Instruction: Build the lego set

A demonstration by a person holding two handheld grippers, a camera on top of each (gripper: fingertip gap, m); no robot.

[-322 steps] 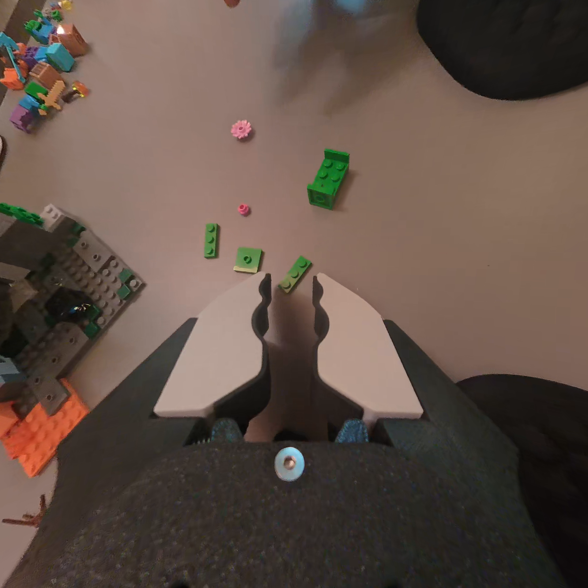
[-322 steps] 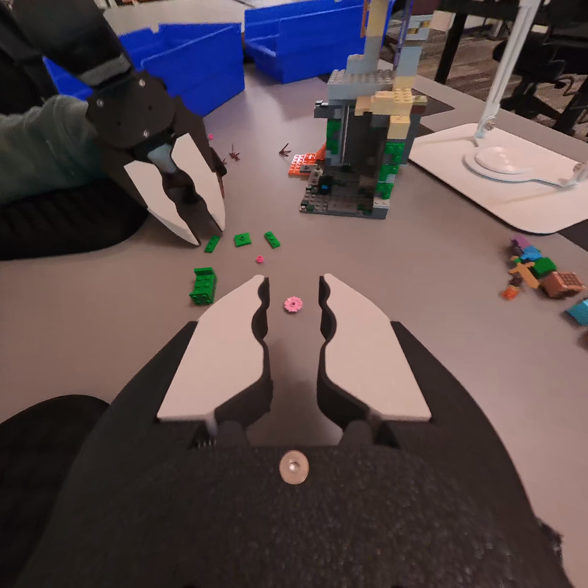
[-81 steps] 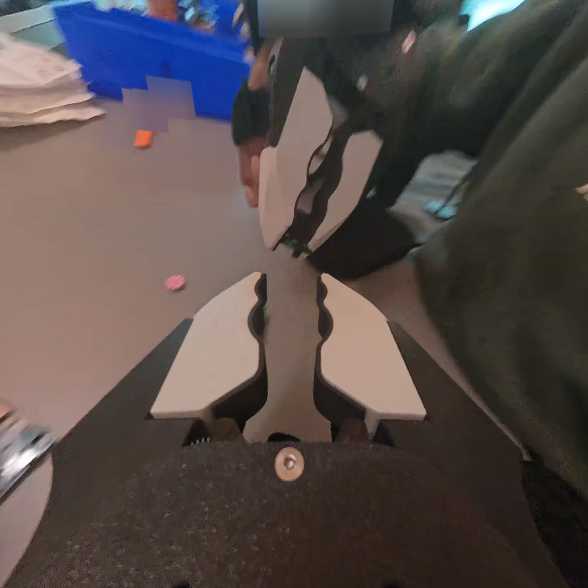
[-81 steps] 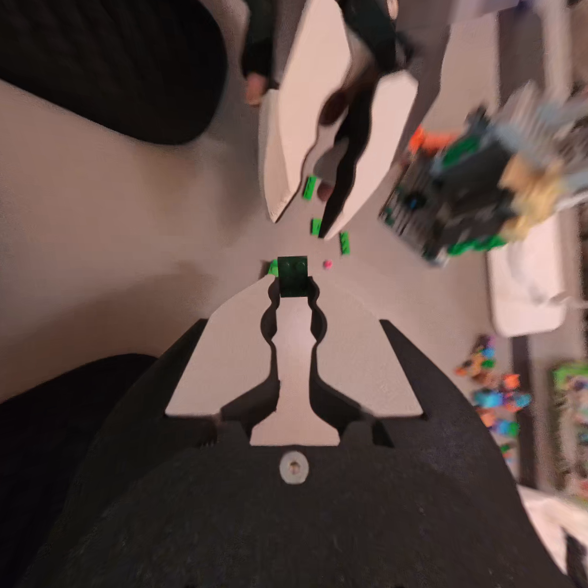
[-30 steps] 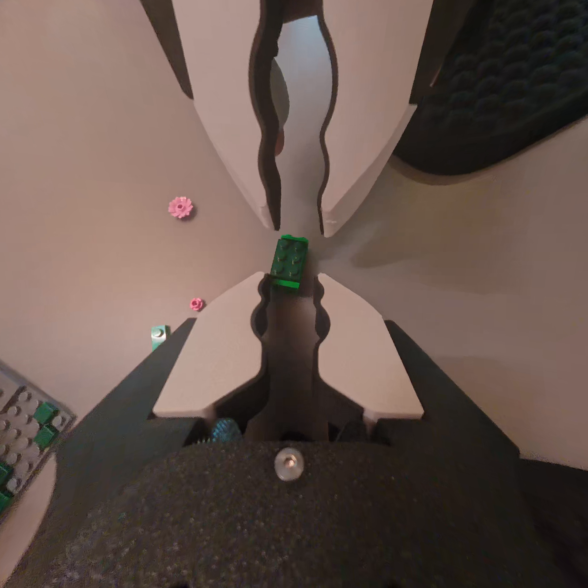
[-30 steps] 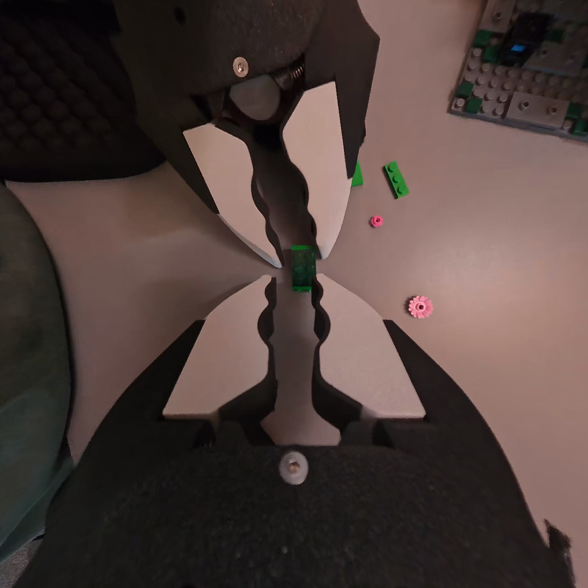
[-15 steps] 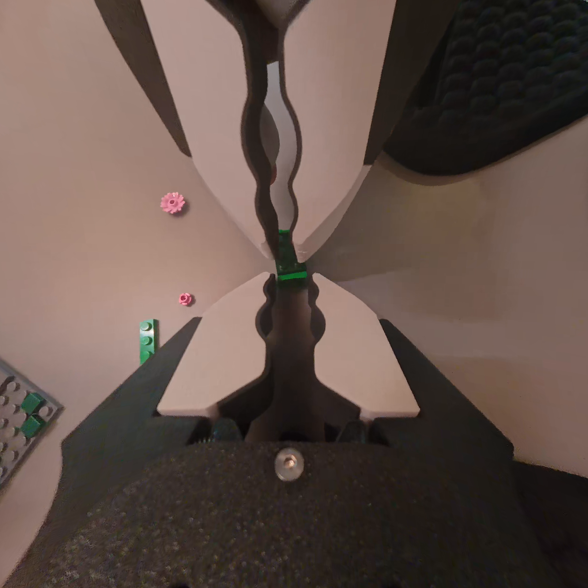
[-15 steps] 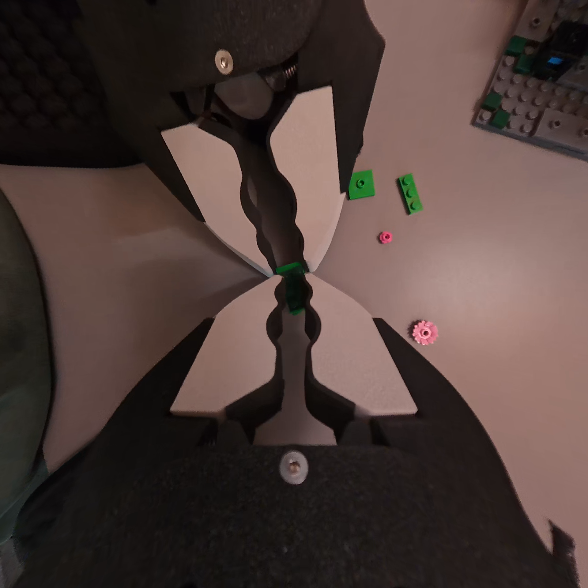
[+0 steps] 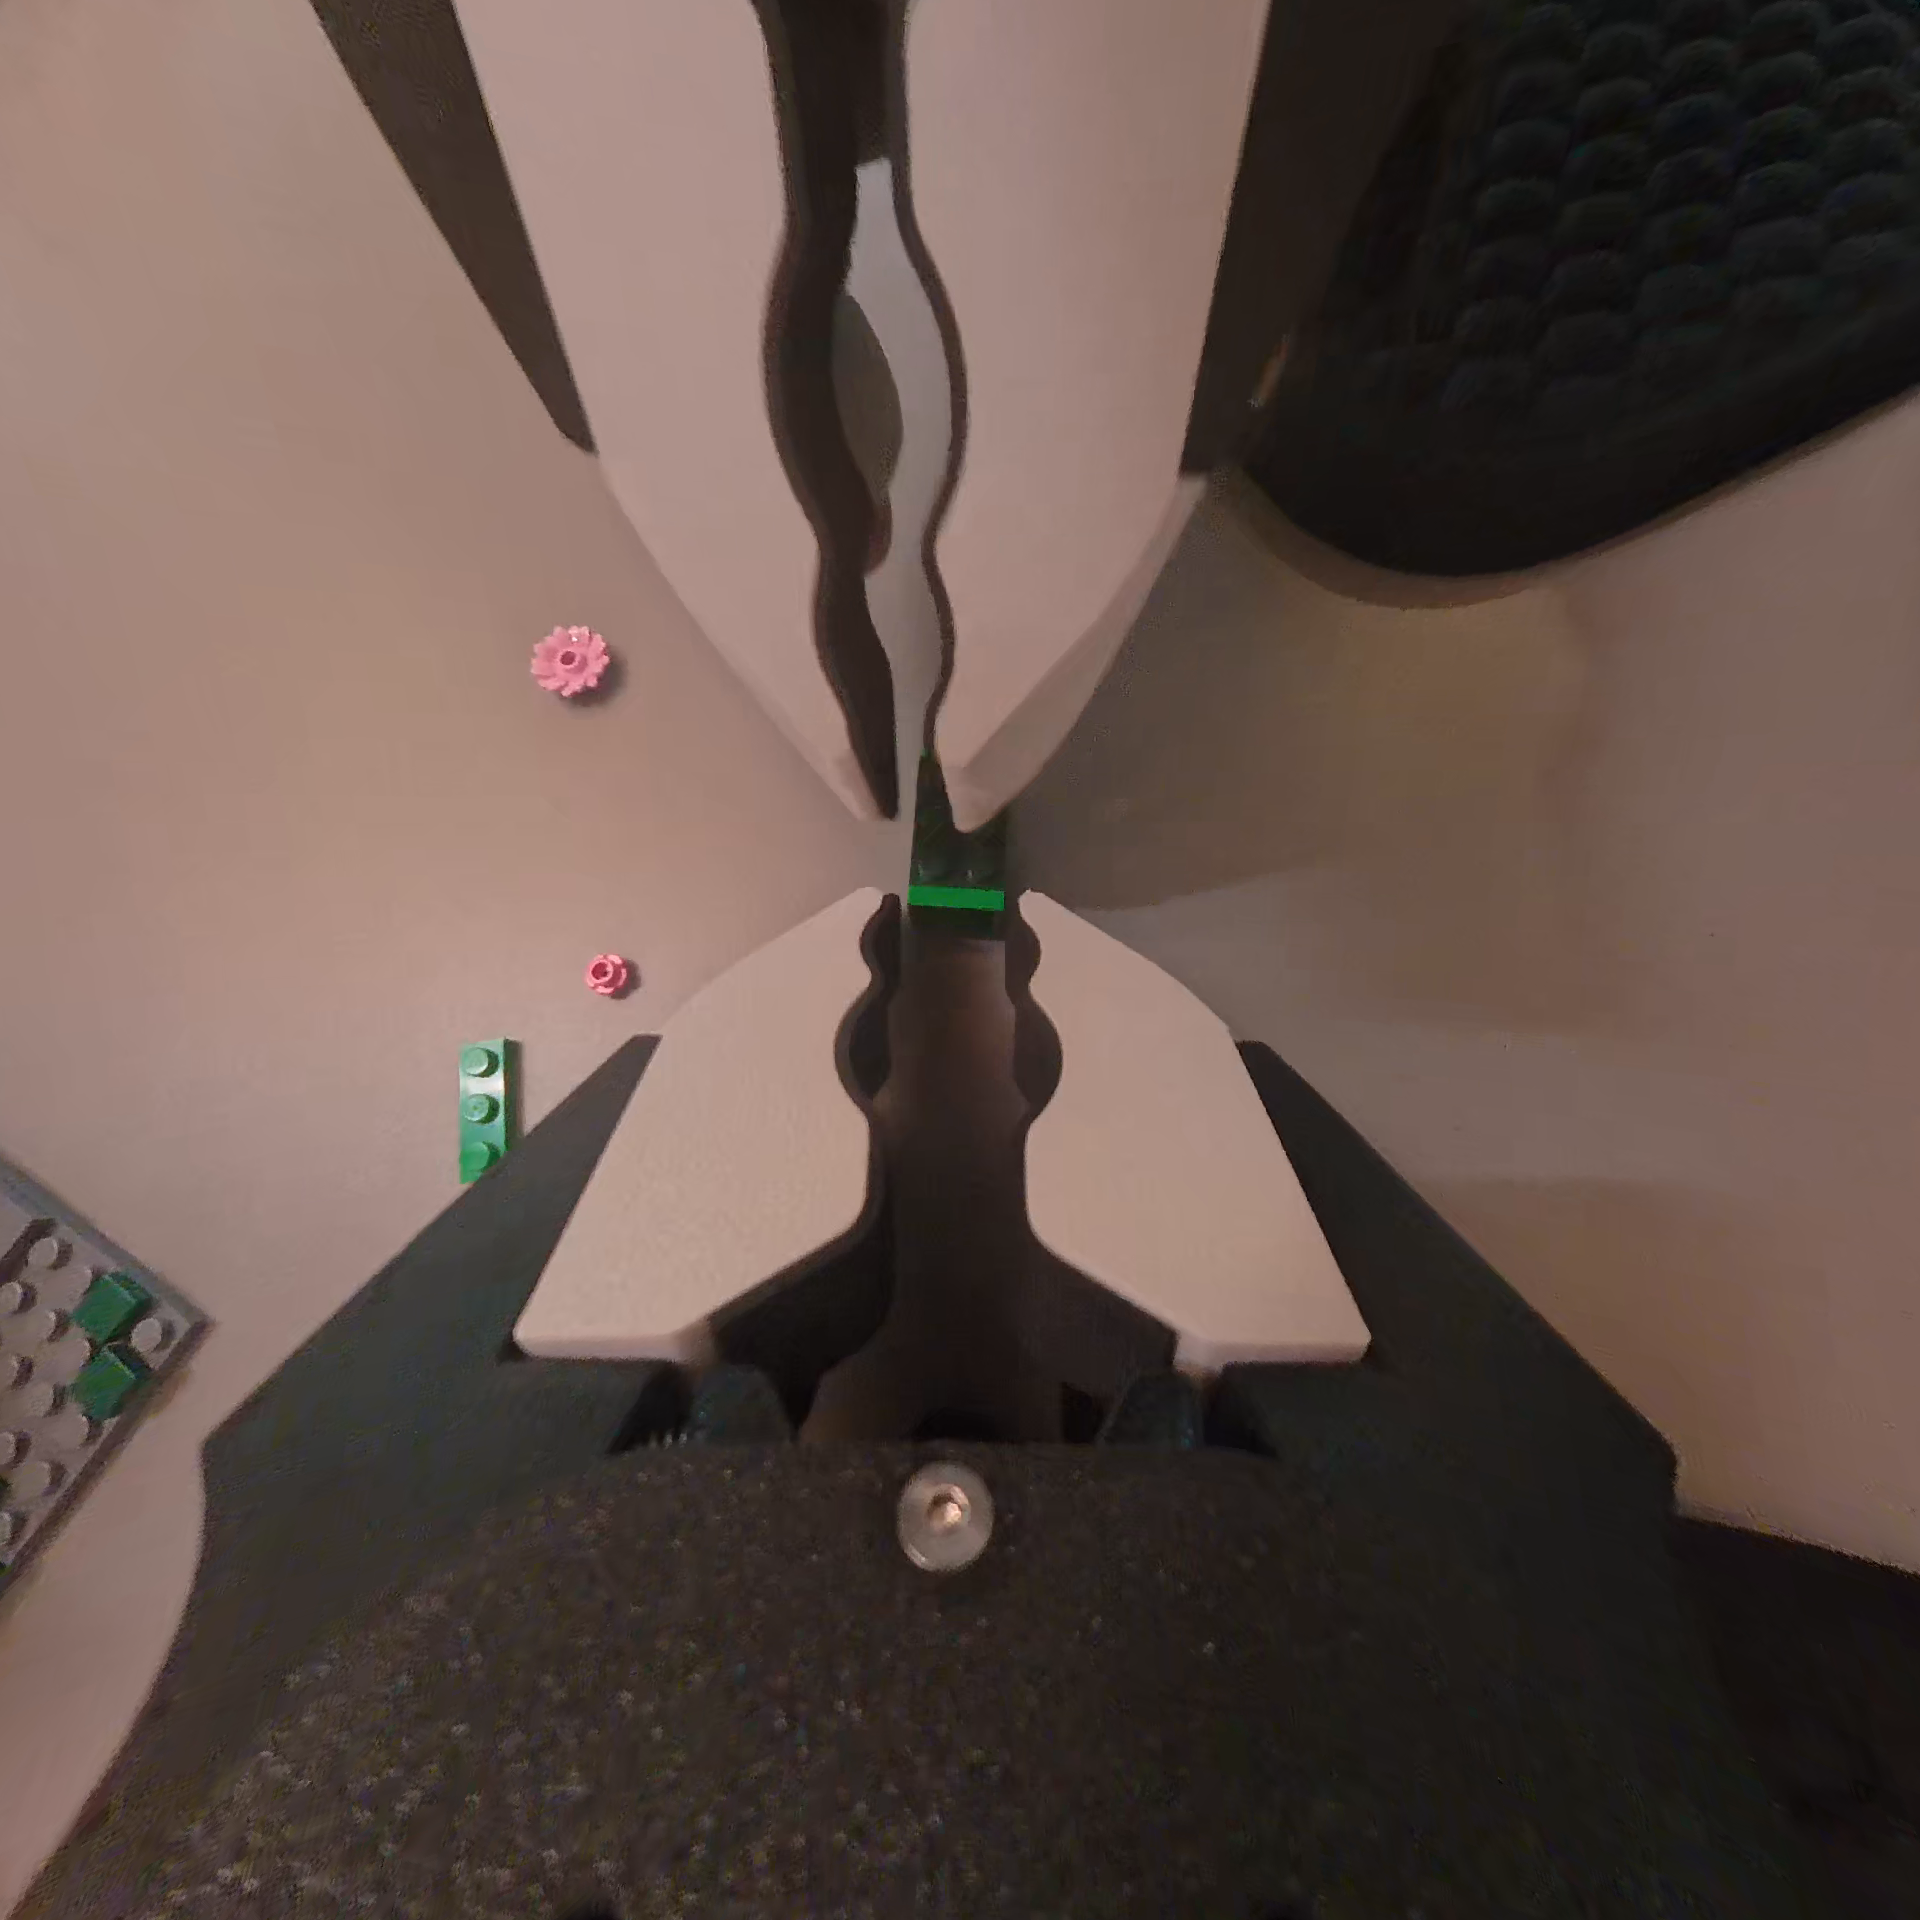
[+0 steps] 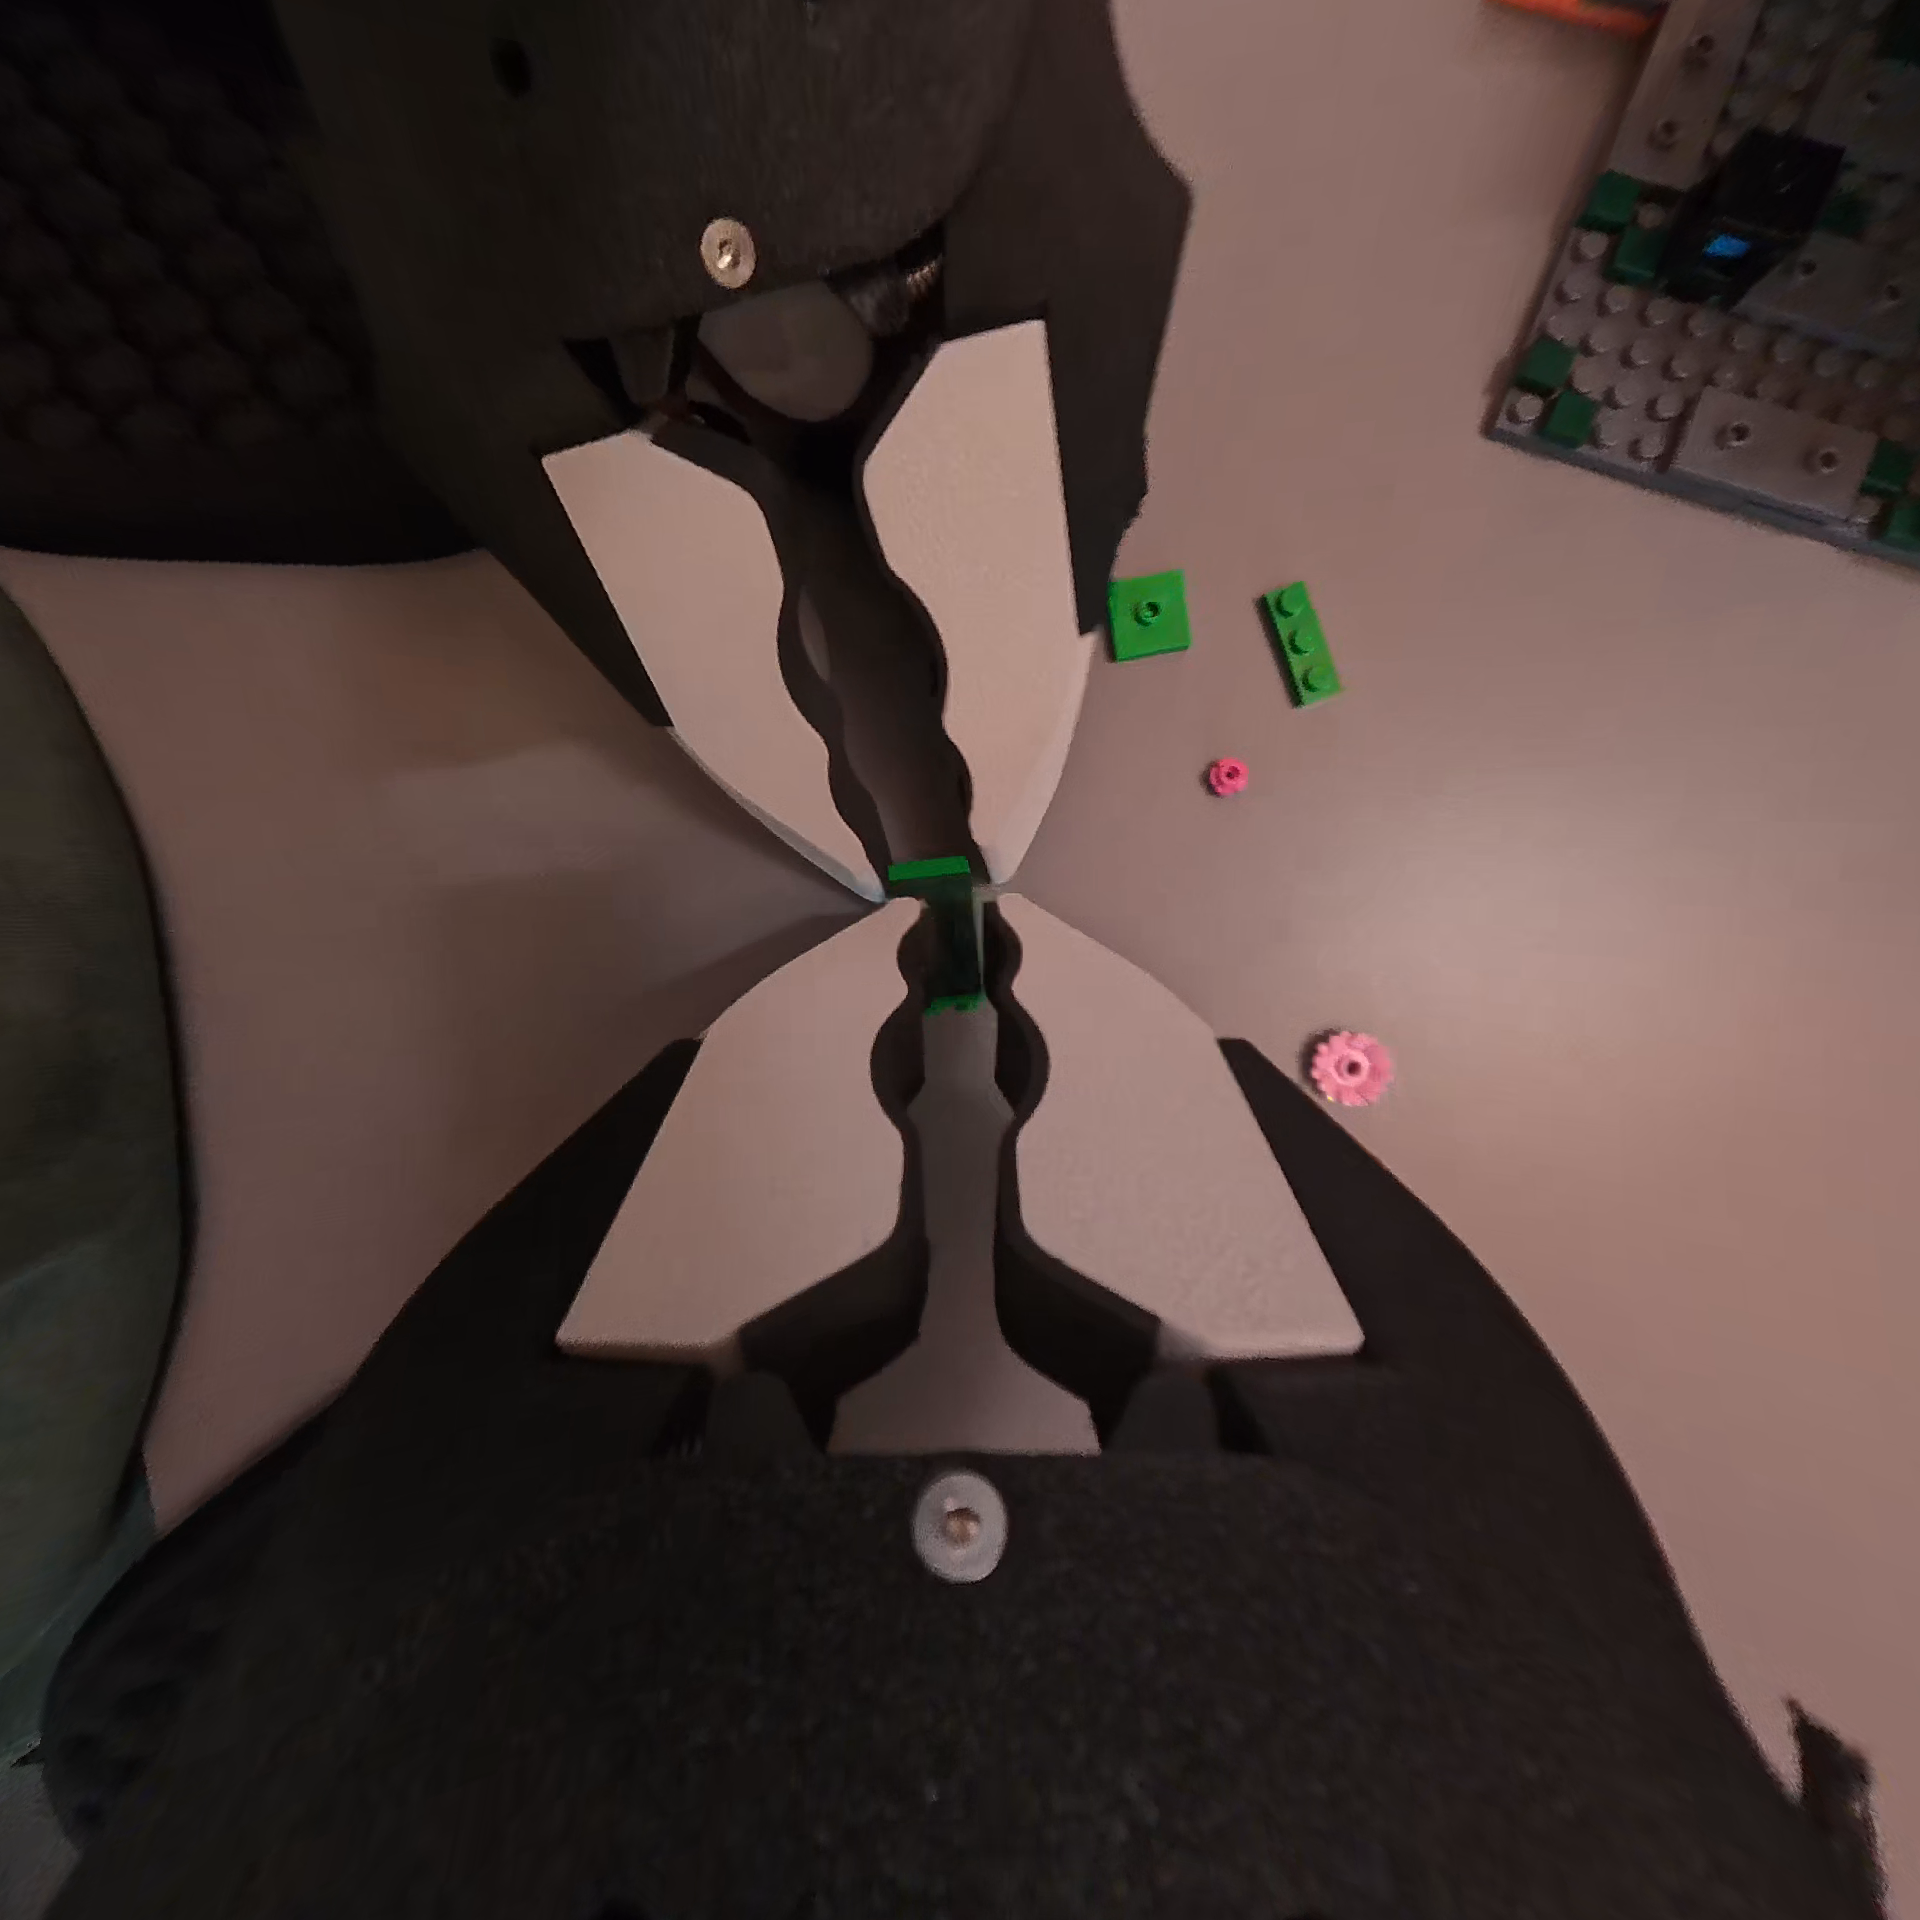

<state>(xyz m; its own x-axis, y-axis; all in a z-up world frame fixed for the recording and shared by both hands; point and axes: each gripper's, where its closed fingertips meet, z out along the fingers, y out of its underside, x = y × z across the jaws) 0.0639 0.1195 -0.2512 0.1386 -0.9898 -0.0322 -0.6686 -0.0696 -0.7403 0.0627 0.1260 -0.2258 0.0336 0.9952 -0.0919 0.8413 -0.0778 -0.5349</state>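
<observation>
A green brick [image 9: 956, 883] is held tip to tip between both grippers, just above the grey table. In the left wrist view my left gripper [image 9: 954, 904] has its jaws narrowed onto the brick's near end. My right gripper [image 9: 930, 816] comes in from the top and pinches the far end. In the right wrist view my right gripper [image 10: 951, 909] is shut on the brick [image 10: 951, 961], which stands on edge. The left gripper [image 10: 935, 888] meets it from above. The brick's middle is hidden by the fingertips.
On the table lie a pink flower piece [image 10: 1349, 1066], a small pink stud [image 10: 1228, 776], a green three-stud plate [image 10: 1301, 644] and a green square plate [image 10: 1147, 615]. The grey studded base of the build [image 10: 1714, 312] is at upper right. A black textured pad [image 9: 1610, 260] lies beyond. Less than 4 cm separates the two grippers' tips.
A second ago the brick lay flat between two open grippers. The right gripper shut on it and turned it on edge, then the left jaws narrowed onto its other end.
</observation>
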